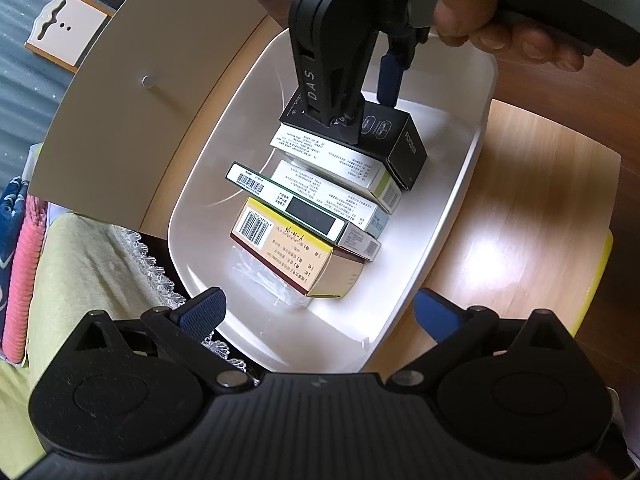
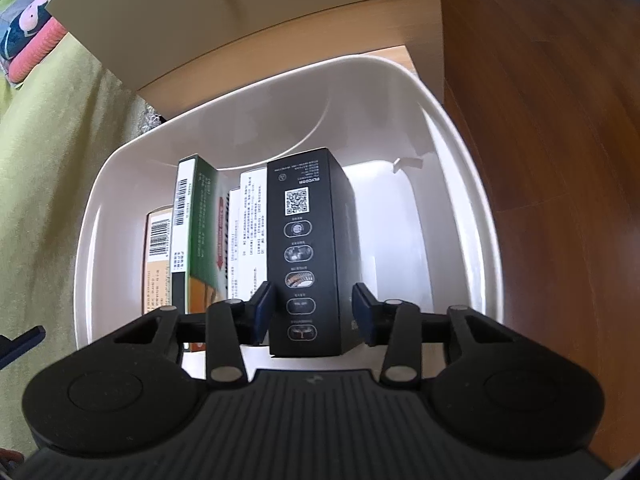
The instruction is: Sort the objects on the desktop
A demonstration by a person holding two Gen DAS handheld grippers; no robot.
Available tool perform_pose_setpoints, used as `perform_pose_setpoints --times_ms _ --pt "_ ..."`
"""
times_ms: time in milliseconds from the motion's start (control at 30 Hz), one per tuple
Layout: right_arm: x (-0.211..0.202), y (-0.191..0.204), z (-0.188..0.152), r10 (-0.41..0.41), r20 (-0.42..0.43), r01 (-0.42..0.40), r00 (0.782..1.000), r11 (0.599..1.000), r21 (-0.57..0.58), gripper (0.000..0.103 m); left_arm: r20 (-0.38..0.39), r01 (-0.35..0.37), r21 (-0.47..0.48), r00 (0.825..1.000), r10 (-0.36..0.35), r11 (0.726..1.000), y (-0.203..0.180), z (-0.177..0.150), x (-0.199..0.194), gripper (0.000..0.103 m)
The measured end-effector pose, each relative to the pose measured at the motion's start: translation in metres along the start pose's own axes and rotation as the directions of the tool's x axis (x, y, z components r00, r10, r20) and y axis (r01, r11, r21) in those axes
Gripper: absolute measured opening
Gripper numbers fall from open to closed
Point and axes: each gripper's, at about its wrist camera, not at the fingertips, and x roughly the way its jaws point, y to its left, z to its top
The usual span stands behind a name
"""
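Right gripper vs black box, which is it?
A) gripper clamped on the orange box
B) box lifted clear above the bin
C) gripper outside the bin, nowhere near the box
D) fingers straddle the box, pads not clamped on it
D: the right gripper has a finger each side of the black box, which stands in the white bin; a gap shows at the right pad.

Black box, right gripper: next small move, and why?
Probably lift the right gripper straight up and out. Its fingers stand apart on either side of the black box, which already stands in the white bin beside the other boxes.
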Motion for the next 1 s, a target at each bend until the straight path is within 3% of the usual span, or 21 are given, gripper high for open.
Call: perform_pose_setpoints --times_ms 300,1000 --pt "0.009 0.006 0.013 -0.001 0.009 0.001 1.0 1.0 -0.005 0.035 0.001 -0.003 -0.001 1.0 0.003 1.0 -0.001 0.0 -0.001 0.102" --pt "0.008 0.007 0.005 -0.009 -0.004 0.009 1.0 1.0 -0.01 0.031 0.0 -0.006 -0.003 1.0 0.006 1.0 -0.001 -0.002 -0.002 0.102"
